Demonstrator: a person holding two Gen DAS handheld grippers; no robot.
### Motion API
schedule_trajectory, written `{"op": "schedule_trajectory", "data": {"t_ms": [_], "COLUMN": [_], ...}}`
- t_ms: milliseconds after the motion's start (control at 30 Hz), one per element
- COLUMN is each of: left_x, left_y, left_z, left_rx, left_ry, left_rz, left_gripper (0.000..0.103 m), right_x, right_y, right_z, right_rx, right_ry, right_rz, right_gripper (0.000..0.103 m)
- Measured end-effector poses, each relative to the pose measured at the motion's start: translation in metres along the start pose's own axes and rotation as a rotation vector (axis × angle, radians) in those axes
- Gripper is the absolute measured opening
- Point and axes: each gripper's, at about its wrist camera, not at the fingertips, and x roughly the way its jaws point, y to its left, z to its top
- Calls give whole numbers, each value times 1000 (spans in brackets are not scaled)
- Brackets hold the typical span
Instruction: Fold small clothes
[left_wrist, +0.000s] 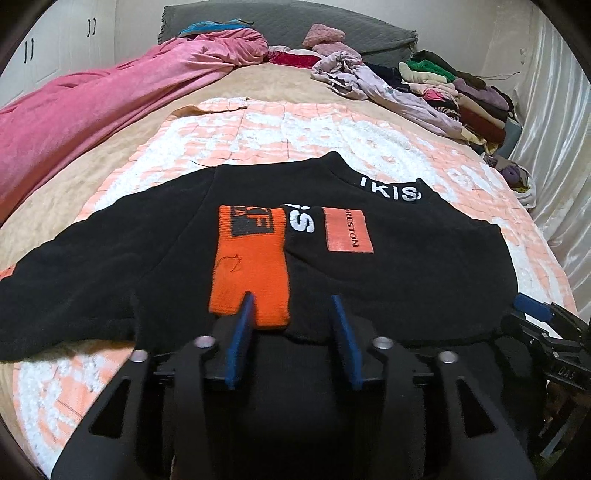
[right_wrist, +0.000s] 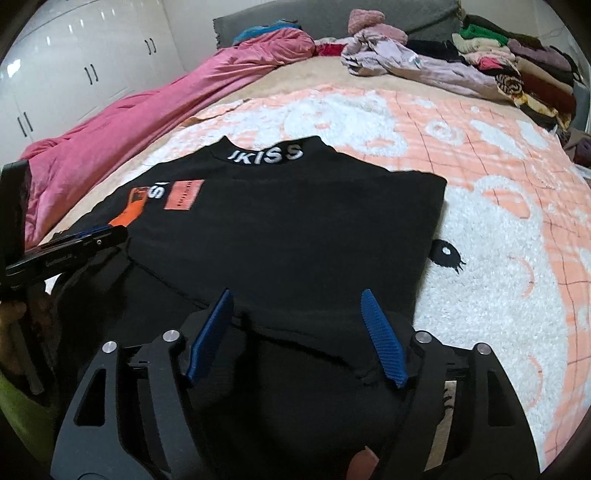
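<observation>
Left wrist: black sweater (left_wrist: 406, 266) lies under both spread tools (left_wrist: 291, 306) (right_wrist: 295, 302) (orange cuff (left_wrist: 251, 269) beside left).

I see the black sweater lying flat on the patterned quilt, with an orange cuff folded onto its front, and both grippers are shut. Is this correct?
Not quite: both grippers are open. The left gripper in the left wrist view and the right gripper in the right wrist view have their fingers apart. The black sweater does lie flat on the patterned quilt, orange cuff folded onto its front.
</observation>
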Motion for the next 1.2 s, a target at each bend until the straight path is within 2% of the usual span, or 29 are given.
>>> {"op": "schedule_trajectory", "data": {"t_ms": [33, 100, 167, 200, 367, 567, 700, 1200], "left_x": [-2, -8, -16, -20, -38, -61, -72, -110], "left_y": [1, 5, 9, 12, 22, 40, 52, 126], "left_z": [0, -2, -3, -3, -4, -6, -8, -18], "left_rx": [-1, -2, -3, -5, -16, -23, -26, -138], "left_ry": [0, -5, -15, -22, -48, -80, -92, -141], "left_rz": [3, 12, 20, 23, 28, 51, 71, 139], "left_gripper": [59, 63, 75, 77, 94, 97, 97, 97], "right_x": [-2, -5, -8, -9, -14, -25, -33, -29], "right_y": [2, 7, 9, 9, 15, 37, 52, 129], "right_z": [0, 1, 1, 1, 1, 3, 4, 2], "right_rx": [-4, -7, -2, 0, 10, -22, -26, -105], "right_ry": [-7, -26, -43, -46, -66, -107, -127, -84], "right_rz": [-3, -17, -30, -34, -58, -69, -31, 40], "right_gripper": [71, 79, 82, 84, 88, 91, 92, 92]}}
